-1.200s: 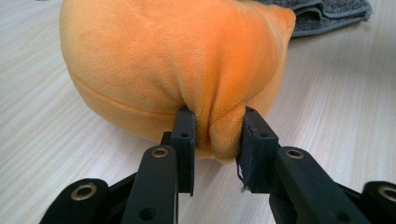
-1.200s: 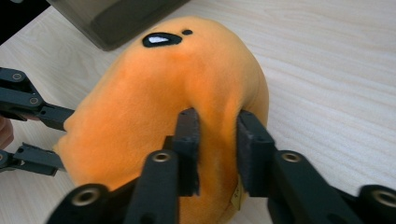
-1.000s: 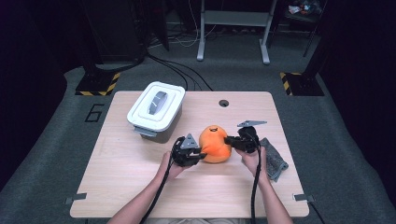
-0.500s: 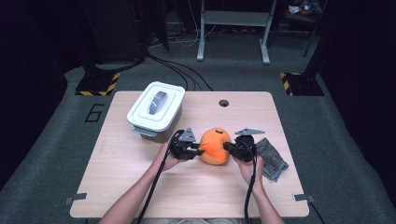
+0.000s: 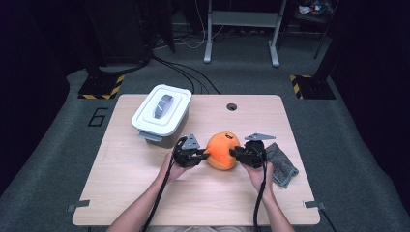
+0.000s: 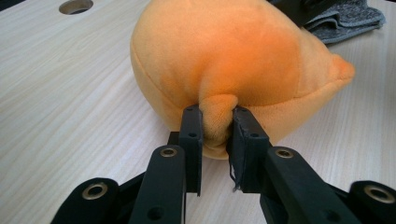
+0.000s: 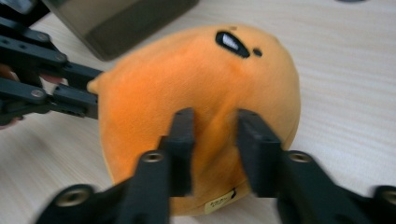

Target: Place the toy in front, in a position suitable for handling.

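An orange plush toy (image 5: 223, 151) with a small black-and-white mark lies on the wooden table (image 5: 145, 193), between my two grippers. My left gripper (image 5: 205, 155) comes at its left side. In the left gripper view this gripper (image 6: 217, 126) is shut on a small stubby limb of the toy (image 6: 233, 51). My right gripper (image 5: 233, 152) is at the toy's right side. Its jaws (image 7: 215, 126) have just been opening and stand apart against the toy (image 7: 187, 74), with a soft ridge of plush loose between them. Beyond the toy, the left gripper (image 7: 93, 91) shows in the right gripper view.
A white lidded container (image 5: 162, 111) stands at the back left, close behind the left hand. A grey cloth (image 5: 283, 162) lies just right of the right hand. A round cable hole (image 5: 231, 107) is near the table's far edge.
The right gripper has shifted slightly toward the near side of the toy. The toy and the left gripper stay where they were.
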The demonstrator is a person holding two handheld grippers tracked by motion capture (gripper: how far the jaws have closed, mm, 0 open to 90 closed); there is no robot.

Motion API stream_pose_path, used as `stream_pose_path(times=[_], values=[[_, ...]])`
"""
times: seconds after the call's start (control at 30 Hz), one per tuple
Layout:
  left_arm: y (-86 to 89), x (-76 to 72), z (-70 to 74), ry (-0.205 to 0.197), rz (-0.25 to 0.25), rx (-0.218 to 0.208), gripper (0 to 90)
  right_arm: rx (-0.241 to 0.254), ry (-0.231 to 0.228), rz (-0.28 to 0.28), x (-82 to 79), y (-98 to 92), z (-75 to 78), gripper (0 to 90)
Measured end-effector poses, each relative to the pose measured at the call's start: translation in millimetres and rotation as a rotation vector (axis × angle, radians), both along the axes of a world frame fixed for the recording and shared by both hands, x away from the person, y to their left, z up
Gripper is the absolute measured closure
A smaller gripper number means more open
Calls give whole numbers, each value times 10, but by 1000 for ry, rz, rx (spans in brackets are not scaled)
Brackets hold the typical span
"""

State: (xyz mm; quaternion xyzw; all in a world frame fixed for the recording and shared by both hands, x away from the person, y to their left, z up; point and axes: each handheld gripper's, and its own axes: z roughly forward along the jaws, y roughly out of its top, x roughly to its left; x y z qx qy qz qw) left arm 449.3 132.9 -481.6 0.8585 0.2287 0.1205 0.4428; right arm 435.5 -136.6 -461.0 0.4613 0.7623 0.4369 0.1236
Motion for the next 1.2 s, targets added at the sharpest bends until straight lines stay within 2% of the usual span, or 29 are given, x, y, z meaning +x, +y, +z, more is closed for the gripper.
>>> stream_pose_path(times=[0.03,0.1,0.2,0.3,0.43,0.47,0.53,0.67,0.77,0.87,0.93,1.03,1.2], values=[[4,1,2,1,-3,4,766,-10,-6,-8,6,-23,25,523],[9,5,-1,2,-6,5,766,14,-16,4,35,-84,71,437],[9,5,-4,1,-4,4,763,15,-23,0,132,-158,139,377],[12,6,-4,11,-3,3,760,4,2,15,284,-196,150,348],[11,7,-7,12,-2,3,758,0,85,41,478,-198,60,318],[12,7,-8,15,-1,5,757,14,108,60,526,-199,21,318],[18,14,-11,13,-1,14,757,34,133,78,567,-193,-22,341],[22,25,-31,22,8,8,756,63,175,122,608,-169,-111,508],[20,26,-34,24,17,12,758,72,166,137,598,-151,-138,637],[22,22,-24,23,26,-4,770,69,131,147,569,-159,-133,711],[26,24,-2,30,17,-6,777,76,124,133,530,-169,-108,741],[21,39,43,21,18,-3,777,72,108,98,458,-171,-57,750],[10,118,117,24,15,0,773,85,78,-2,266,-153,61,746]])
